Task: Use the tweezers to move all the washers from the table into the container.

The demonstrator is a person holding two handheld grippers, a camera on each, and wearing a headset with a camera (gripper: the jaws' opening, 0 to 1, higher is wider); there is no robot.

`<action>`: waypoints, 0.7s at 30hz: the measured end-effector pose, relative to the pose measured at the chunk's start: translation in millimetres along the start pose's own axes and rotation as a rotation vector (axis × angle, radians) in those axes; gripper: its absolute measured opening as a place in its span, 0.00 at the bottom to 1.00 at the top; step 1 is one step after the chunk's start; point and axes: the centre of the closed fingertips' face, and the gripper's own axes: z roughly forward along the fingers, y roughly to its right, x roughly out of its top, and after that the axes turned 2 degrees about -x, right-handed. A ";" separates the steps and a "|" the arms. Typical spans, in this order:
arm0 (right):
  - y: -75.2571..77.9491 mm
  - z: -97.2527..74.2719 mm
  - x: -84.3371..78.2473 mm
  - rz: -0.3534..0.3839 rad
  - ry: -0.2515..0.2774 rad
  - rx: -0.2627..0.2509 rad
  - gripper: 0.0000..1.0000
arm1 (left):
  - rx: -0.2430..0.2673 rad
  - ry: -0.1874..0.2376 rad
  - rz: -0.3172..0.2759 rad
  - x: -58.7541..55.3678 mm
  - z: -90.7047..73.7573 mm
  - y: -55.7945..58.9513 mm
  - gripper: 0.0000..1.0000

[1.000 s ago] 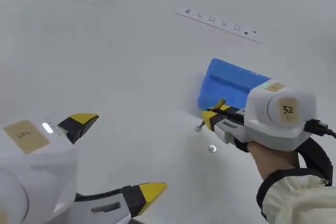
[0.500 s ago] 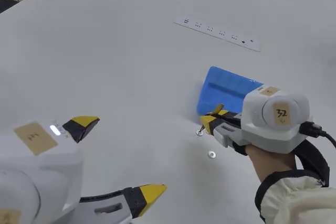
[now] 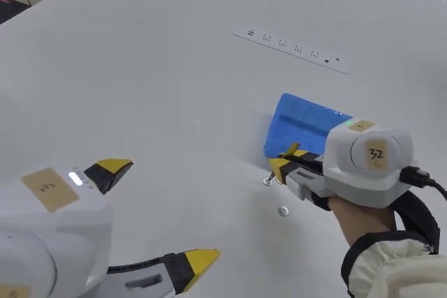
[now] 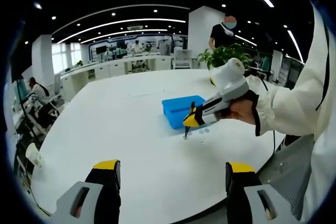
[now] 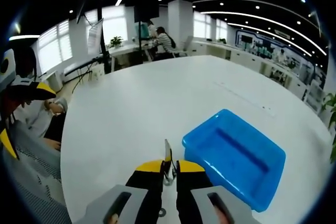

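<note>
My right gripper (image 3: 283,165) is shut on thin metal tweezers (image 3: 271,176), which point down at the white table beside the near-left corner of the blue container (image 3: 307,122). A small washer (image 3: 267,182) lies at the tweezers' tip; I cannot tell if it is pinched. A second washer (image 3: 283,211) lies loose a little nearer to me. In the right gripper view the tweezers (image 5: 167,153) stick out between the closed jaws of the right gripper (image 5: 168,167), with the container (image 5: 236,156) just to the right. My left gripper (image 3: 159,214) hangs open and empty at the lower left, its jaws wide apart, also seen as the left gripper (image 4: 173,169).
A white power strip (image 3: 290,48) lies on the table beyond the container. In the left gripper view, the right gripper (image 4: 210,113) and a hand in a white sleeve (image 4: 283,111) hover by the container (image 4: 181,109). People and desks stand far behind.
The head camera has shifted a little. My right gripper and the tweezers stay at the same spot beside the container, and the left gripper has stayed open.
</note>
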 end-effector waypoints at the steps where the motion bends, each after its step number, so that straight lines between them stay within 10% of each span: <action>1: 0.1 0.9 -1.1 0.000 -0.004 0.000 0.05 | -0.001 -0.002 0.002 -0.3 0.2 0.2 0.83; 21: 5.5 -1.2 -3.3 0.057 -0.012 -0.007 0.02 | 0.000 -0.006 0.015 0.0 -1.3 -0.4 0.85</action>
